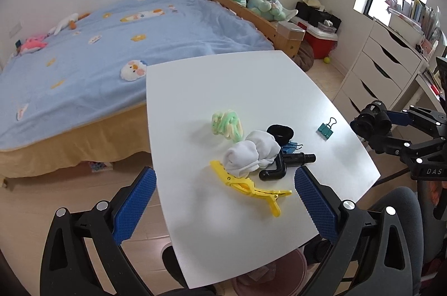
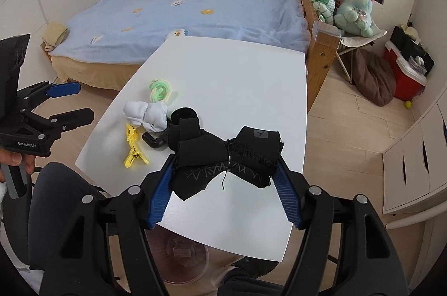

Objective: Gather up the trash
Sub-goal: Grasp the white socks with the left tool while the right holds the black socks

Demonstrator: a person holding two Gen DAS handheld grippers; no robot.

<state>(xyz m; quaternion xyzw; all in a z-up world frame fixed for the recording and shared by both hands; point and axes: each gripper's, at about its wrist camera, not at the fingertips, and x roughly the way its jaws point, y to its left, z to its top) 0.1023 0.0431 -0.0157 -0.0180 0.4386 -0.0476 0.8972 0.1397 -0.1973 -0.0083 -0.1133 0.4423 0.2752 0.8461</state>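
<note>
Right tongs (image 2: 225, 184) clamp the black sock bundle (image 2: 227, 159), its long axis crosswise from pad to pad, held above the table (image 2: 237, 78). The bin (image 2: 181, 254) sits below and just behind them, under the near edge. Left tongs (image 1: 225, 201) gape, nothing between them.

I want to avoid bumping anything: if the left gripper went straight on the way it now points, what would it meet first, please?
Probably the yellow clip, lying nearest ahead of the open left gripper, with the white sock bundle just beyond; depth is hard to judge.
</note>
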